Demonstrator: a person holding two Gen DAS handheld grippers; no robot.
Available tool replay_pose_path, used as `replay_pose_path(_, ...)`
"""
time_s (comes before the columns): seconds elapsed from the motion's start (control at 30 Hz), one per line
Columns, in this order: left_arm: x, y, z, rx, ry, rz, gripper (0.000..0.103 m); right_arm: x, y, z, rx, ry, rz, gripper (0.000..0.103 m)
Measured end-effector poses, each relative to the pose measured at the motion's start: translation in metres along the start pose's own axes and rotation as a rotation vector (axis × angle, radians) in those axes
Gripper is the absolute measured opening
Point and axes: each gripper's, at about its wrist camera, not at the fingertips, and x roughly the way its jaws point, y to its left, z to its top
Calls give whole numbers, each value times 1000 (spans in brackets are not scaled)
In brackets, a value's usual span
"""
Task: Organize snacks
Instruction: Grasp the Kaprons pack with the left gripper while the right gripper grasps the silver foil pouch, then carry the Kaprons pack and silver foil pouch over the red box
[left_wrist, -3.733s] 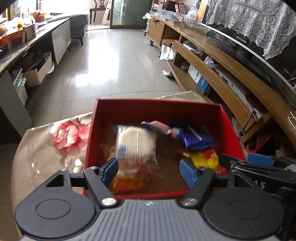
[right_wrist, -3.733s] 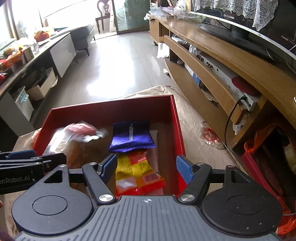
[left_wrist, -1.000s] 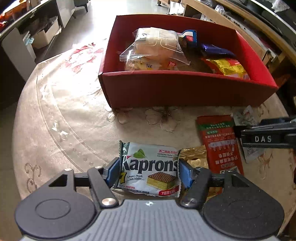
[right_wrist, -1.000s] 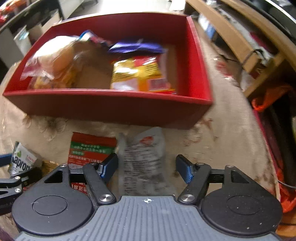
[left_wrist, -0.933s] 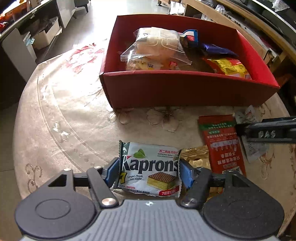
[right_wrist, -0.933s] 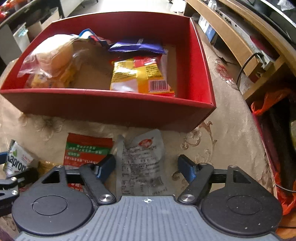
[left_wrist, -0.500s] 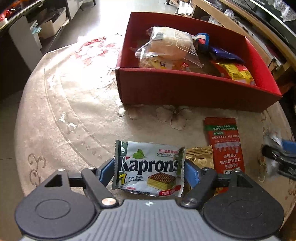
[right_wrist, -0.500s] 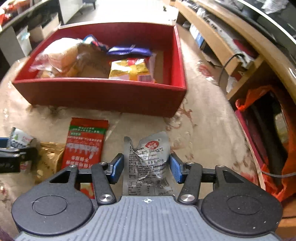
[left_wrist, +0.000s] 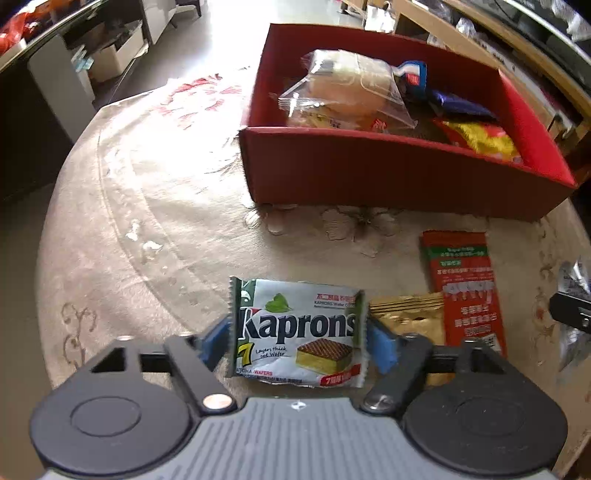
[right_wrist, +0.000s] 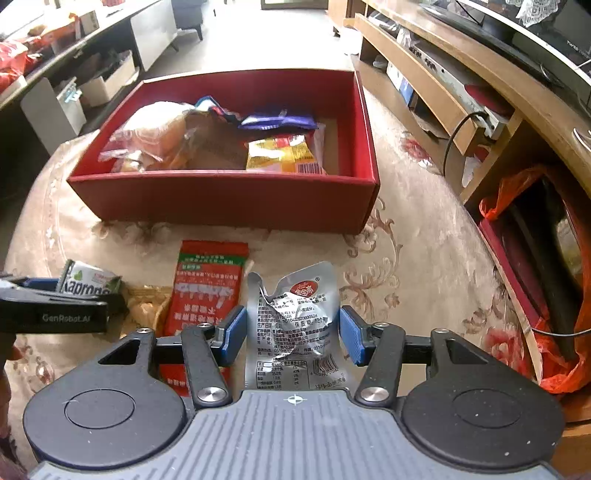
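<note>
A red box (left_wrist: 388, 177) (right_wrist: 221, 199) holds a bread bag (left_wrist: 343, 96), a purple packet (right_wrist: 277, 122) and a yellow packet (right_wrist: 280, 155). My left gripper (left_wrist: 299, 339) is shut on a white Kaprons wafer pack (left_wrist: 299, 328), lifted a little above the table. My right gripper (right_wrist: 291, 332) is shut on a crumpled silver snack packet (right_wrist: 295, 321), also lifted. A red and green packet (left_wrist: 465, 288) (right_wrist: 207, 288) and a gold packet (left_wrist: 410, 317) lie on the cloth between the grippers.
The round table has a beige floral cloth (left_wrist: 147, 206). A wooden TV shelf (right_wrist: 461, 74) runs along the right. An orange bag (right_wrist: 517, 192) sits by the table's right edge. Cabinets and boxes (right_wrist: 92, 81) stand at the left.
Both grippers came back from the red box to the near table. Each closed on a packet: left on the Kaprons pack, right on the silver packet, and both lifted slightly.
</note>
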Motion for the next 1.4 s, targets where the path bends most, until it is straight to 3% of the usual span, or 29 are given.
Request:
replay_pose_path(0.5,-45,1,-20,16,-70,-31,60,-37,-5,-23,66,-95,2,61)
replay_pose_path(0.7,-53,-14,-31,58,-79,-48,60,-41,-1,-48,81,-77,-33,61)
replay_pose_path(0.93,-71,-12,-42,50,-100,-7,60,-54,-1,-50,111,-119,-13,61)
replay_pose_path(1.07,-83,-14,-30,63,-153,2,60,-55,1,-43,118,-142,3,61)
replay_pose_path(1.4,-74,-17,29,33,-196,-40,60,-42,8,9,135,-189,27,61)
